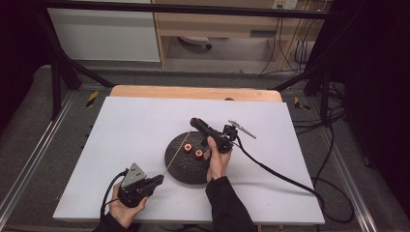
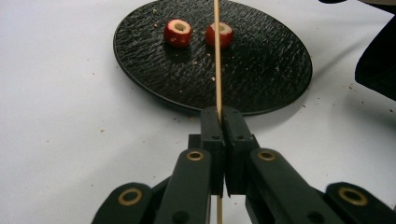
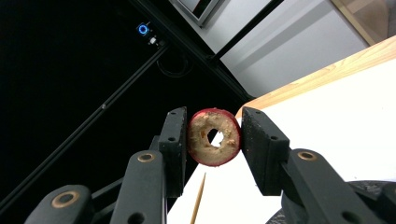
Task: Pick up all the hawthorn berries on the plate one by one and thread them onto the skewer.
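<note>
A: As the left gripper [image 2: 219, 116] sat low at the near edge of the white table [image 1: 121, 125], we saw its jaws pinched tight on a thin wooden skewer [image 2: 217, 56], with no gap between the pads.

B: And the skewer's long axis was what mattered. In the high view it ran up and away from those jaws, slanting over the black plate [image 1: 176, 166], its free tip rising toward the right gripper [image 1: 194, 121].

A: We had that one clamped too. Its jaws pressed on the two sides of a red-skinned fruit ring [image 3: 215, 136], held above the far rim of the plate. In the right gripper view the ring faced the camera, so its cored hole showed as a clear opening.

B: The sharp tip [image 3: 203, 176] showed just below that ring, close but apart from it. We judged the hole and the point were not yet lined up.

A: Two more cored pieces [image 2: 177, 32] lay side by side on the plate, well below the held one, untouched.

B: So the right hand was the nearer to the tip. We judged the coming move was to bring the hole onto the skewer's line, then slide the ring along it toward the left jaws.
</note>
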The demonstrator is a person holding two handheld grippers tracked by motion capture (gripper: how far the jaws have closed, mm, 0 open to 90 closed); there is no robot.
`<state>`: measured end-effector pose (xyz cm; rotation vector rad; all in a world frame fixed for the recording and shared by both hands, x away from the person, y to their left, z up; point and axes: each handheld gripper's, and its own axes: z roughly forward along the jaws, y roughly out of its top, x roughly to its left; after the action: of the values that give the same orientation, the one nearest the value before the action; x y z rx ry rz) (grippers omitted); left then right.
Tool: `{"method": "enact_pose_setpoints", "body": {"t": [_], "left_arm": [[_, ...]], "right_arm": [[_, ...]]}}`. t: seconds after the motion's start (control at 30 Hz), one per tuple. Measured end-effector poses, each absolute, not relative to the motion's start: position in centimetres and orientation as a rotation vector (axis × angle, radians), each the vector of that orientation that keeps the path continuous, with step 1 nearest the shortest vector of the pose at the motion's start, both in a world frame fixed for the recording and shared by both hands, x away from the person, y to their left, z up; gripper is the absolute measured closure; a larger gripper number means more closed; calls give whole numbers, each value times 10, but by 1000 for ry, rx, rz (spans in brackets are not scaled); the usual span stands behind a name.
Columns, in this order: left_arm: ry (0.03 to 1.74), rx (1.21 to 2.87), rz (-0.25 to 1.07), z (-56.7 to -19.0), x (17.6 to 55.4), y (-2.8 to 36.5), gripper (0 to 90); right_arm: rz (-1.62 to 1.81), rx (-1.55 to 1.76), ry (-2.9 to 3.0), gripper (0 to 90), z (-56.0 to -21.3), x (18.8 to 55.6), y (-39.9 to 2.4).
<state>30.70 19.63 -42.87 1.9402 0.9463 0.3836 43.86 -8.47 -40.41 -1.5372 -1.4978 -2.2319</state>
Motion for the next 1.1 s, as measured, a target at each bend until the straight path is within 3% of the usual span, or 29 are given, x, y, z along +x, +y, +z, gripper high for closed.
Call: {"method": "enact_pose_setpoints", "body": {"t": [1.1], "left_arm": [[1009, 1910, 358, -432, 308, 190, 884]], "right_arm": [[-2215, -1501, -1447, 627, -424, 428, -72]]}}
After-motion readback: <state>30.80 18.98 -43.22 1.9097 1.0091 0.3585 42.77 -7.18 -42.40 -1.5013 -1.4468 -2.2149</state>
